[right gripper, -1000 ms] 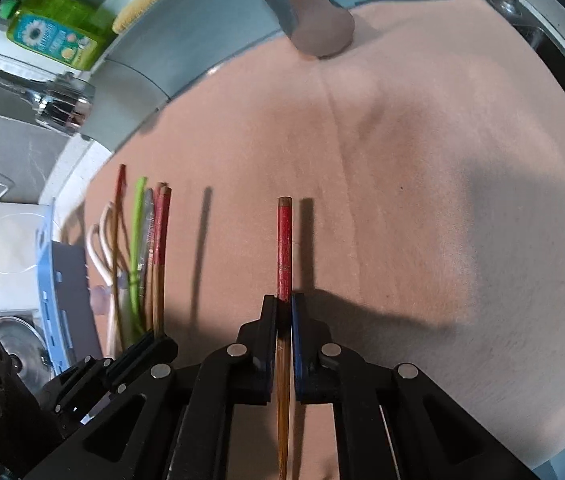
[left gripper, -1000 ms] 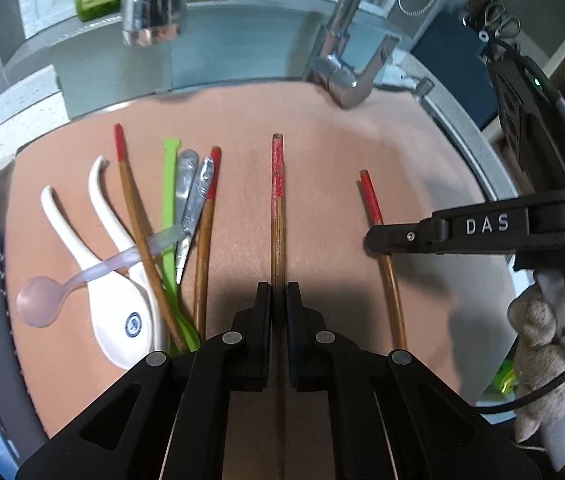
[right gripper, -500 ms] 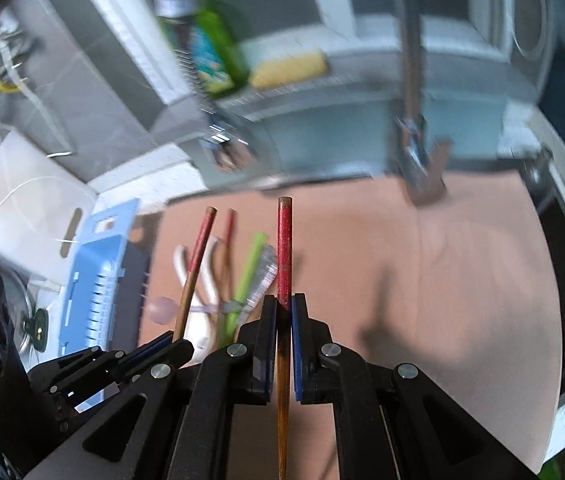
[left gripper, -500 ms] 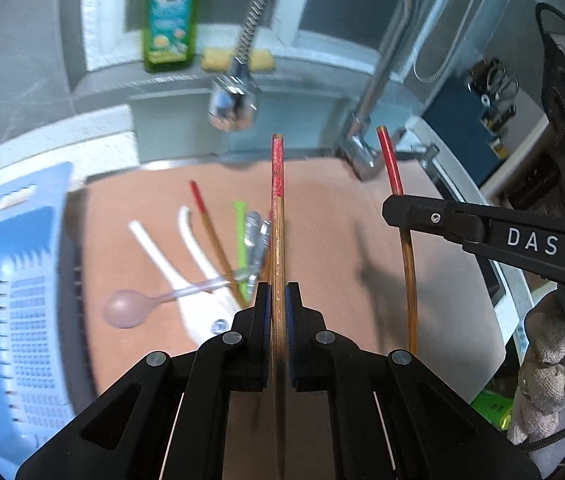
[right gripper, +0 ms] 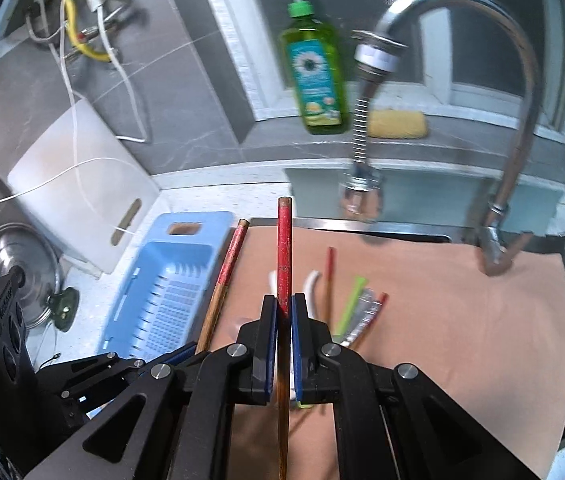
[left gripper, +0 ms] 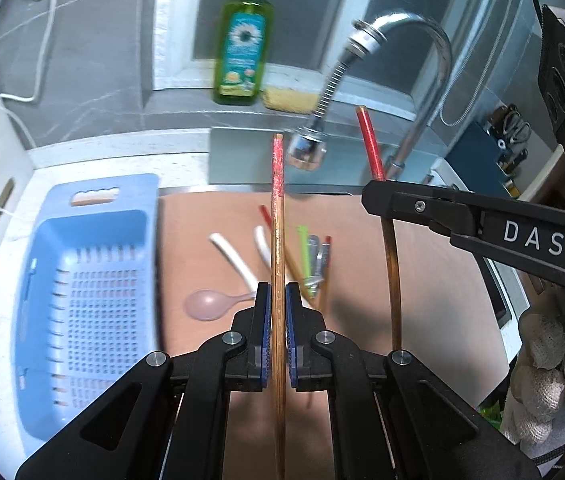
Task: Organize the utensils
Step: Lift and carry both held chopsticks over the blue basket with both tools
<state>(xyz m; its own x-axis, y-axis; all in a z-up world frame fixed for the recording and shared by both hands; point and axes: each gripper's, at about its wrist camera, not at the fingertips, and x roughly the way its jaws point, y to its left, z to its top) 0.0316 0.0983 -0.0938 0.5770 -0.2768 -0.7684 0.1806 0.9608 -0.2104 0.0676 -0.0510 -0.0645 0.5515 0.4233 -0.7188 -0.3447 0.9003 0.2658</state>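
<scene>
Above the tan mat (left gripper: 434, 280) on the bench, both tools are up in the air with a chopstick each. Left hand-held gripper (left gripper: 278, 300) is clamped on a red-tipped chopstick (left gripper: 277, 208) that points toward the back edge, and the right hand-held gripper (right gripper: 282, 312) is pinching a second chopstick (right gripper: 283, 240) the same way; in the left view that one shows up off to the right side. Down on the mat sit the leftover utensils (left gripper: 306, 256): two white spoons, a pink spoon (left gripper: 212, 304), a green stick and more chopsticks, all bunched together. Blue basket (left gripper: 42, 280) sits just past the mat's left edge, with the soap bottle (right gripper: 314, 76) and faucet (right gripper: 522, 92) along the back.
</scene>
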